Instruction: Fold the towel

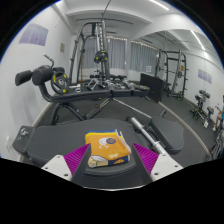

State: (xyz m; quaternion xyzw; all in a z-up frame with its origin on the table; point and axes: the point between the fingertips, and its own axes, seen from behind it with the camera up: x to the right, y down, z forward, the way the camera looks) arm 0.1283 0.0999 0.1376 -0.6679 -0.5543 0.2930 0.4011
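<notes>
towel (pixel 107 149): orange-yellow, folded into a small block | gripper (pixel 108 158): fingers closed onto towel, one at each side

A folded towel (pixel 107 149) is held between the claw (pixel 108 160) fingers (pixel 75 158), both pads pressed against its sides. A bench pad (pixel 70 132) is seen just beyond the claw, running ahead and left. A metal bar (pixel 152 135) is laid right of the towel, angled away. A cable machine (pixel 98 50) is placed behind the bench, centre. A padded seat unit (pixel 45 78) is set far left. Racks (pixel 175 70) are lined along the right, behind the bar.
</notes>
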